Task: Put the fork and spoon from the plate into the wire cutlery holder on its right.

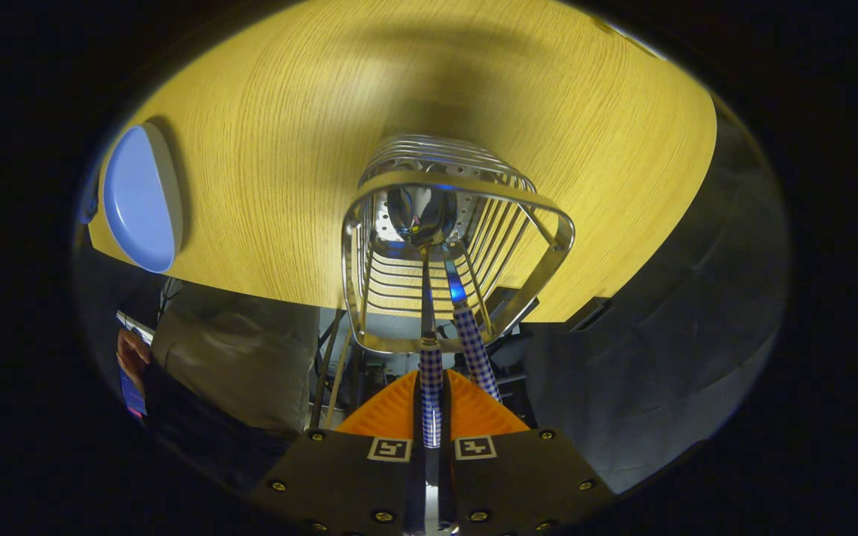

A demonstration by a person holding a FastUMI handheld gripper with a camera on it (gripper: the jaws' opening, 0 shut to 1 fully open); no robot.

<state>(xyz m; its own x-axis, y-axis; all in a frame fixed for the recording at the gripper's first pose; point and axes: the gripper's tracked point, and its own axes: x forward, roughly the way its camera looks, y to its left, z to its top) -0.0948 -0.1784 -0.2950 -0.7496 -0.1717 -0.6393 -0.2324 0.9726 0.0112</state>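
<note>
Just ahead of the tool (430, 417), spoon (423, 216) bowl down inside wire cutlery holder (548, 223), tool clamped on its checked handle.

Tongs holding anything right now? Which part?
Yes: the tongs are shut on the spoon by its checked handle; its bowl sits down inside the holder.

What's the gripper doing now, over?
Gripper shut on spoon handle. Spoon bowl down inside wire cutlery holder. Second checked handle already in holder beside it. Plate left behind; nothing blocking.
</note>
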